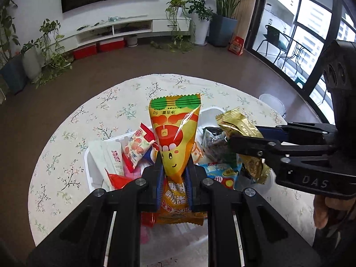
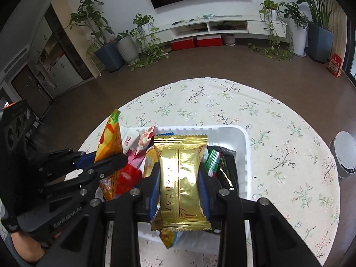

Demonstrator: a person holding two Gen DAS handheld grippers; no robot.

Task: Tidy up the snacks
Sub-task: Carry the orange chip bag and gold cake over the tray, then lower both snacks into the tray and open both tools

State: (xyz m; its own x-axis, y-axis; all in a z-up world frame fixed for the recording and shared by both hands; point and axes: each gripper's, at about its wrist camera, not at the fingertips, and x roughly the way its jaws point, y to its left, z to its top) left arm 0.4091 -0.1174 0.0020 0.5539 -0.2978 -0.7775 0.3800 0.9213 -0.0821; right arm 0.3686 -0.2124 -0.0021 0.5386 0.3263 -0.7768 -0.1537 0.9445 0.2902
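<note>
My left gripper (image 1: 174,171) is shut on a yellow-orange snack packet (image 1: 174,133) with a green top edge, held upright above a white plastic tray (image 1: 89,166) full of mixed snack packets. My right gripper (image 2: 179,175) is shut on a gold foil packet (image 2: 180,178), held over the same tray (image 2: 242,146). In the left wrist view the right gripper (image 1: 231,142) reaches in from the right with the gold packet (image 1: 238,124). In the right wrist view the left gripper (image 2: 124,158) comes in from the left with the orange packet (image 2: 110,138).
The tray sits on a round table with a floral cloth (image 2: 289,133). A white lidded container (image 2: 343,153) stands at the table's right edge. Beyond lie brown floor, potted plants, a TV shelf and red boxes (image 2: 195,41).
</note>
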